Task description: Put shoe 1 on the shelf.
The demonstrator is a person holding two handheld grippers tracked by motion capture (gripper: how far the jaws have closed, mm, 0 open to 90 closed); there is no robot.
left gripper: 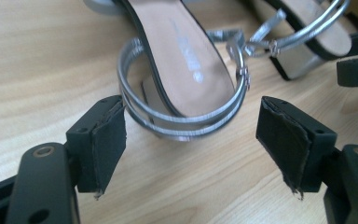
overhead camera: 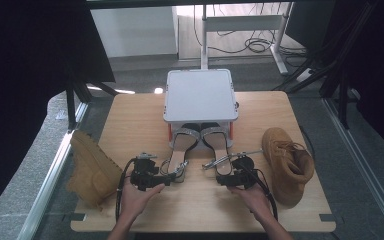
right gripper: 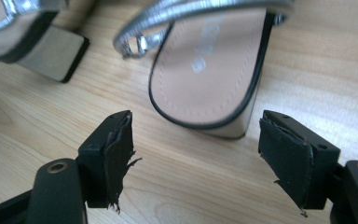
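In the high view, a wooden table (overhead camera: 130, 120) carries a grey box (overhead camera: 200, 95) at its far middle. Two silver sandals lie side by side just in front of the box, toes tucked under its near edge and heels toward the person. The left sandal (overhead camera: 181, 147) has its heel strap looped at the near end; the right sandal (overhead camera: 219, 145) has a strap stretched out to the right. A tan boot (overhead camera: 286, 162) stands at the table's right edge, and a second boot (overhead camera: 91, 167) lies on the left edge. The left gripper (overhead camera: 167, 179) sits just before the left sandal's heel, the right gripper (overhead camera: 222, 181) just before the right sandal's heel, each held by a hand.

In the left gripper view, the jaws stand wide apart and hold nothing. The left sandal's heel strap (left gripper: 186, 119) lies between and just beyond them, on the table, untouched.

In the right gripper view, the jaws are likewise wide open and empty. The right sandal's heel (right gripper: 205, 84) lies just ahead, between them, clear of both pads.
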